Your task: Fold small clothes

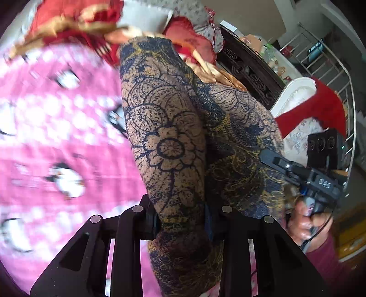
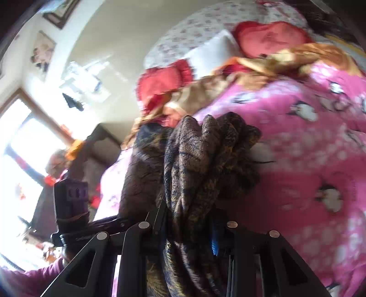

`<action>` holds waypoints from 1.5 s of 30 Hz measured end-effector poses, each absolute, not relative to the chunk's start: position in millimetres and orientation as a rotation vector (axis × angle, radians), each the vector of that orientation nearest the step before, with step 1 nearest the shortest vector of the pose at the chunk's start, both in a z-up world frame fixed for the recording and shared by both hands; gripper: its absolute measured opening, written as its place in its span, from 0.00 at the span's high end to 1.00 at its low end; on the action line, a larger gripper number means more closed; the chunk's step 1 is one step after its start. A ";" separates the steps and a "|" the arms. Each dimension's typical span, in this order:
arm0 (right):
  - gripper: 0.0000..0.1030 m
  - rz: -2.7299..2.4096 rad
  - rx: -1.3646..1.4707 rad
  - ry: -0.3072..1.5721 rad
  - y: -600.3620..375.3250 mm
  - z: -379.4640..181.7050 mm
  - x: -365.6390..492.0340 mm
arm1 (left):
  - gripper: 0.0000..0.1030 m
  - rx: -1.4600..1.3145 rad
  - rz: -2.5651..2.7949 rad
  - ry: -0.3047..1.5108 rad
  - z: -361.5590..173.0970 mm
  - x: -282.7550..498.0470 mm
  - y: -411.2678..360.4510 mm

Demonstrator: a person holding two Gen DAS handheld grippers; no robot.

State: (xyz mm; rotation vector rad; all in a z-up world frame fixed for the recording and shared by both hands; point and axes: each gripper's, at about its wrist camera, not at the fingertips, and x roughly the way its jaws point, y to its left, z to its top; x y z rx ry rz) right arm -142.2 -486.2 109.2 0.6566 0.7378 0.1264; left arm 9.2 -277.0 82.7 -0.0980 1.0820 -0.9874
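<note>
Clamped between both grippers, the dark floral-patterned garment (image 1: pixel 169 146) fills the centre of each frame, lifted above the pink penguin-print bedspread (image 1: pixel 57 141) spread across the left half of the left wrist view. Red and gold fabrics (image 1: pixel 75 20) lie heaped at upper left. Left gripper (image 1: pixel 183 225): jaws closed on the garment at lower centre. Right gripper (image 2: pixel 189 230): jaws closed on a bunched fold of the same garment. One hand (image 1: pixel 306 221), lower right, holds the other tool.

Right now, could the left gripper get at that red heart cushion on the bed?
Probably not as things stand: the left gripper is shut on the patterned garment, which hangs across its front, and the red heart cushion lies beyond it, past the pink penguin blanket.
</note>
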 end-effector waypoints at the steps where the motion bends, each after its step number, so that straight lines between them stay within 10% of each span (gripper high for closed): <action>1: 0.73 0.151 0.662 0.741 -476.8 113.3 -141.2 | 0.72 -0.082 -0.975 1.080 91.1 7.9 -265.0; 9: 0.69 0.171 0.658 0.882 -398.9 80.0 -109.2 | 0.72 0.008 -0.790 1.166 78.1 6.6 -193.9; 13: 0.59 -0.017 0.403 0.959 -374.3 68.5 -105.6 | 0.56 0.025 -0.692 1.198 49.1 8.4 -177.9; 33: 0.69 0.032 0.122 1.006 -310.7 62.7 -191.1 | 0.37 0.093 -0.506 0.945 82.5 -48.8 -165.3; 37: 0.48 -0.028 0.113 0.903 -309.7 96.7 -190.8 | 0.37 0.088 -0.489 0.902 93.9 -57.0 -163.9; 45: 0.39 -0.130 0.154 0.850 -293.7 116.7 -170.7 | 0.37 0.103 -0.473 0.854 110.3 -69.8 -158.9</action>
